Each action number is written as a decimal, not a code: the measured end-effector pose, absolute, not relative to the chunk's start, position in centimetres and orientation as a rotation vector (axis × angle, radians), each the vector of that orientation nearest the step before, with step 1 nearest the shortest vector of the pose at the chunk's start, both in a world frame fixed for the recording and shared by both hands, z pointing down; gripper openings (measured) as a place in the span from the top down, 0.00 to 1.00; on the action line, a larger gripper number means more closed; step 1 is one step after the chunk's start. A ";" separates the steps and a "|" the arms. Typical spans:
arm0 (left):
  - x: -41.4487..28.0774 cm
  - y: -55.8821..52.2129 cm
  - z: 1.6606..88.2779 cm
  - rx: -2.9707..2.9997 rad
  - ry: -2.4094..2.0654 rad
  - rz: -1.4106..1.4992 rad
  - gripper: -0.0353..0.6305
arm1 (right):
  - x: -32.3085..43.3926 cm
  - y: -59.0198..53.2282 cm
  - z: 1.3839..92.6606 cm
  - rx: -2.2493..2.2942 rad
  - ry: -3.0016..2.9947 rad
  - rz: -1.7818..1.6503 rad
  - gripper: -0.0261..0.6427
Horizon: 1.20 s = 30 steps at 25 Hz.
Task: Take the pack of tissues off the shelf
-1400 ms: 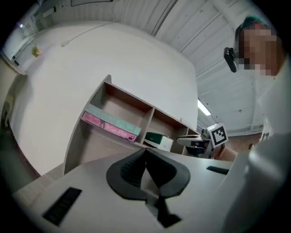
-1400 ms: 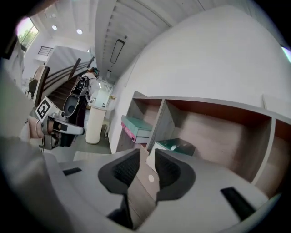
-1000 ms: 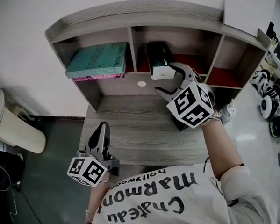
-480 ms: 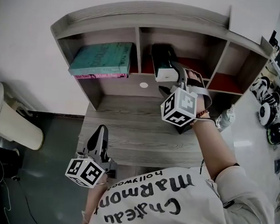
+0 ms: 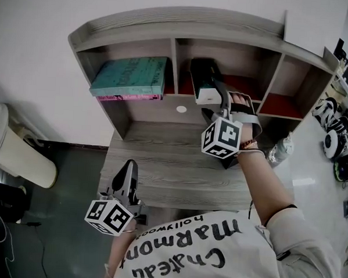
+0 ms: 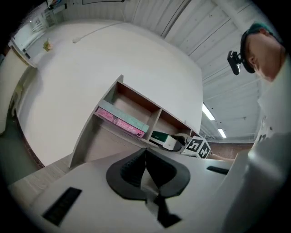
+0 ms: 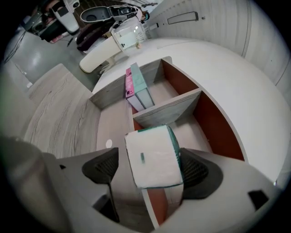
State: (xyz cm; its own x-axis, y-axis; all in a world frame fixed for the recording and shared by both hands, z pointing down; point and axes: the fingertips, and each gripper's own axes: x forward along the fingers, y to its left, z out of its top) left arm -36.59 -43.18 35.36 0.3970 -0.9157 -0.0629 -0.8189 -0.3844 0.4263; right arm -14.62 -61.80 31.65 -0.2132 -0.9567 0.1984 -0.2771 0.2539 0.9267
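Two grippers showed in the head view. The right gripper [image 5: 215,103] was at the middle compartment of the shelf [image 5: 168,20], where the tissue pack [image 5: 205,85] lay with its long axis running back into the bay. The left gripper [image 5: 128,167] hung well apart, by the desk [image 5: 162,146] front. In the left gripper view, its jaws were pressed together, empty. In the right gripper view, the jaws had just been opening and straddled the pack's white end, spread wide and not pinching it.
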 end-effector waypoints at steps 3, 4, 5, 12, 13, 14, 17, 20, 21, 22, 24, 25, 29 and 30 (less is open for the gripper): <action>-37.0 -42.7 35.5 2.317 -1.524 -0.414 0.92 | -14.5 -62.0 31.3 1.210 -1.654 -1.046 0.39; -37.2 -42.6 35.6 2.312 -1.530 -0.416 0.92 | -14.4 -62.1 31.2 1.229 -1.649 -1.061 0.42; -37.3 -42.5 35.6 2.306 -1.535 -0.420 0.92 | -14.4 -62.1 31.0 1.244 -1.643 -1.073 0.43; -38.0 -41.4 35.5 2.294 -1.564 -0.435 0.92 | -14.2 -62.1 31.1 1.284 -1.644 -1.076 0.45; -38.2 -41.3 35.4 2.292 -1.569 -0.438 0.92 | -14.2 -62.0 31.0 1.284 -1.653 -1.067 0.45; -38.3 -41.1 35.4 2.292 -1.573 -0.441 0.92 | -14.2 -62.0 31.0 1.282 -1.662 -1.058 0.45; -38.5 -40.8 35.3 2.291 -1.581 -0.446 0.92 | -14.0 -61.9 30.8 1.273 -1.688 -1.027 0.46; -38.5 -40.6 35.1 2.292 -1.586 -0.454 0.92 | -13.8 -61.8 30.8 1.264 -1.710 -0.998 0.46; -38.5 -40.5 35.1 2.292 -1.584 -0.457 0.92 | -13.7 -61.7 30.8 1.263 -1.718 -0.988 0.46; -38.4 -40.4 35.1 2.295 -1.581 -0.461 0.92 | -13.5 -61.6 30.7 1.264 -1.728 -0.979 0.46; -38.1 -40.2 35.0 2.301 -1.575 -0.470 0.92 | -13.3 -61.2 30.4 1.278 -1.755 -0.968 0.46; -37.9 -40.1 34.9 2.300 -1.572 -0.473 0.92 | -13.2 -60.9 30.3 1.291 -1.776 -0.962 0.46; -36.8 -39.7 34.5 2.311 -1.563 -0.470 0.92 | -12.4 -59.4 30.1 1.369 -1.899 -0.883 0.46; -36.5 -39.7 34.4 2.316 -1.561 -0.467 0.92 | -12.2 -59.0 30.1 1.385 -1.928 -0.855 0.46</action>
